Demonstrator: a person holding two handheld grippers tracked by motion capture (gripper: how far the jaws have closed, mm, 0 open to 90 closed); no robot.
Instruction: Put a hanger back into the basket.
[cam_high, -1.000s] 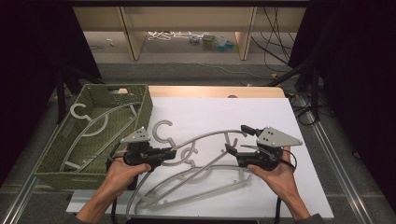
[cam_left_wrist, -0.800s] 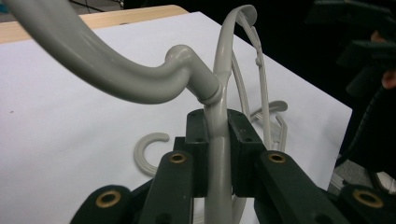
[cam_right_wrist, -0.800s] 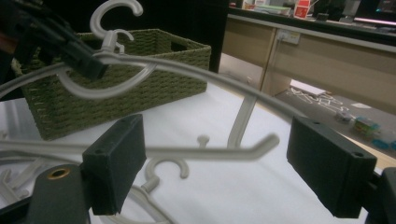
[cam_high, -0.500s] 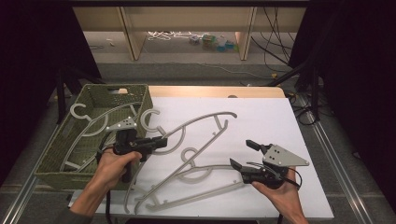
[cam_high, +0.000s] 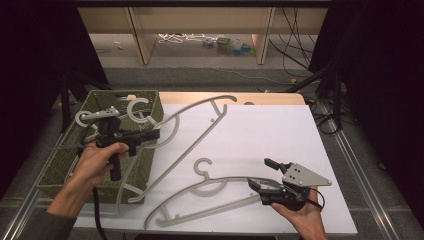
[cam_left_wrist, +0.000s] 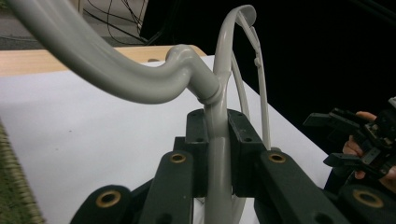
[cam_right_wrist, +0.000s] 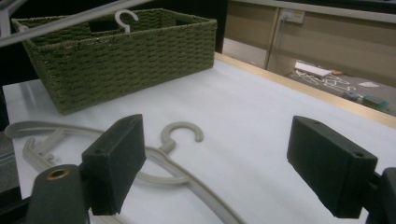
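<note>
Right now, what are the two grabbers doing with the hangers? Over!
Left gripper shut on lifted hanger, above basket. Right gripper open, empty. Second hanger flat on table, beside right gripper.

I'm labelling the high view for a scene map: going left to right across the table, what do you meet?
Green woven basket → left tongs, shut on a grey hanger → second grey hanger lying on the white sheet → right tongs, open.

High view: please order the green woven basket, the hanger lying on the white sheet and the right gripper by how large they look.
1. Green woven basket
2. Hanger lying on the white sheet
3. Right gripper
</note>
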